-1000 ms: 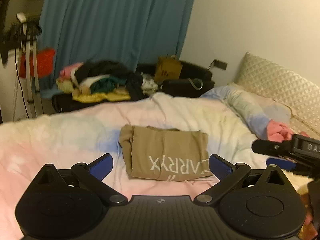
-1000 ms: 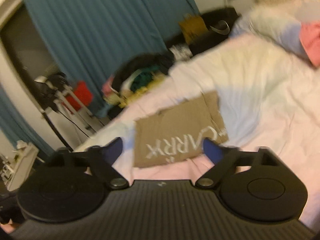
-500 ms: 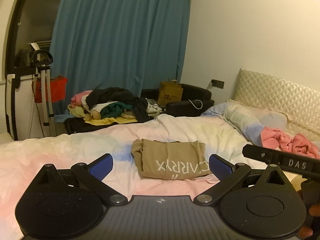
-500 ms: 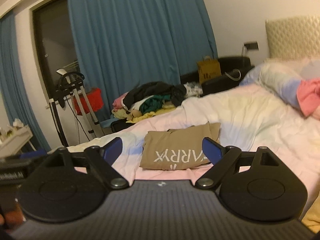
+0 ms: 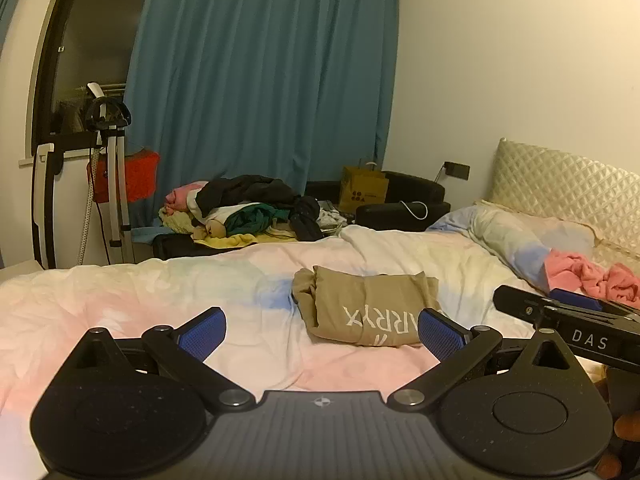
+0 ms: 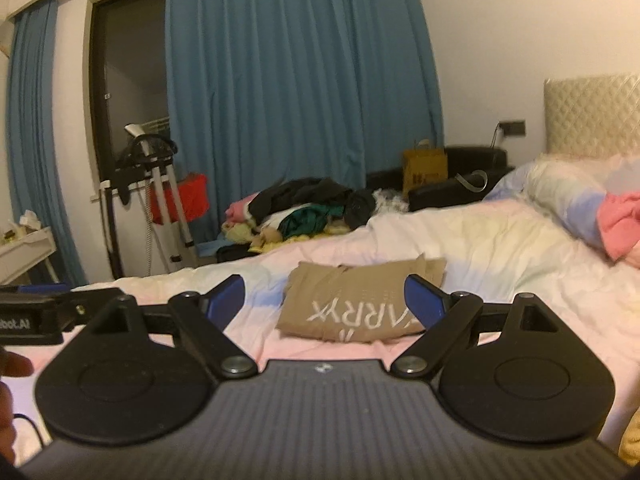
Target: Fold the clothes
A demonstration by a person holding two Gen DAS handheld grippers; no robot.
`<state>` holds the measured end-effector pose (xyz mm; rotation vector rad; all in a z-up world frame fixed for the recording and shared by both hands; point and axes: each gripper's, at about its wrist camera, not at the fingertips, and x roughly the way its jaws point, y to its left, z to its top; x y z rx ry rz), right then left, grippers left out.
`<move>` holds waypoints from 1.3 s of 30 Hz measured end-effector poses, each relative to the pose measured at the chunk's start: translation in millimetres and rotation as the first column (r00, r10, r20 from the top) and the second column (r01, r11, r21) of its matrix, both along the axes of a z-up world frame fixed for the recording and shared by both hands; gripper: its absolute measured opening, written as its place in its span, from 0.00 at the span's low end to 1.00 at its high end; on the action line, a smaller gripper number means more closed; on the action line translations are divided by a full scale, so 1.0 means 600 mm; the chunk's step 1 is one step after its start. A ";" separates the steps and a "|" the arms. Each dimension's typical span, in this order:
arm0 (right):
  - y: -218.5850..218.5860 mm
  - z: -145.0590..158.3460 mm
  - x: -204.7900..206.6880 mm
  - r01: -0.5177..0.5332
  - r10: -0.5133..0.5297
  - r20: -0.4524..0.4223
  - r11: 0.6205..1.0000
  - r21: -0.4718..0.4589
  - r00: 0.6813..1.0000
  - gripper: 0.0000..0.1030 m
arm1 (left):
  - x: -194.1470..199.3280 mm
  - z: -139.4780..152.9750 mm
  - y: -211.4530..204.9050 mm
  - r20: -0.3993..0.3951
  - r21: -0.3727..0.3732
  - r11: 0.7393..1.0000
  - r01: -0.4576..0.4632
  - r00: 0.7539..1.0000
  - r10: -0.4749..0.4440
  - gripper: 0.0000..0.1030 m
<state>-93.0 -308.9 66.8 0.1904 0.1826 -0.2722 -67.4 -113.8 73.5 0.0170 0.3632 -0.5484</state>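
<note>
Hovered with left gripper and right gripper both spread and empty, near folded tan shirt: probably soft, light, floppy, best pinched at near corners.

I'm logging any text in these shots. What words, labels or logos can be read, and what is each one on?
"ARRYX", upside down, start hidden: folded tan garment on the bed.
"DAS": side of the right gripper, in the left wrist view.
"bot.AI", start cut off: side of the left gripper, in the right wrist view.
Yellow paper bag: dark print, too small to read.
</note>
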 end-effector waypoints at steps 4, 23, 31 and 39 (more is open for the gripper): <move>0.007 -0.010 0.006 0.019 -0.019 0.002 0.999 -0.032 1.000 0.85 | 0.003 -0.014 0.008 -0.003 0.013 0.999 -0.037 0.999 0.037 1.00; 0.003 -0.014 0.006 -0.017 0.017 -0.032 1.000 -0.001 0.999 0.86 | 0.009 -0.019 0.019 -0.007 0.012 0.994 -0.105 0.994 0.105 1.00; 0.013 -0.016 0.008 -0.016 0.015 -0.048 0.999 -0.031 0.999 0.85 | 0.007 -0.018 0.017 0.004 0.020 0.994 -0.108 0.994 0.108 1.00; 0.009 -0.016 0.007 -0.017 0.017 -0.050 1.000 -0.010 0.999 0.85 | 0.004 -0.017 0.018 0.006 0.023 0.994 -0.109 0.994 0.109 1.00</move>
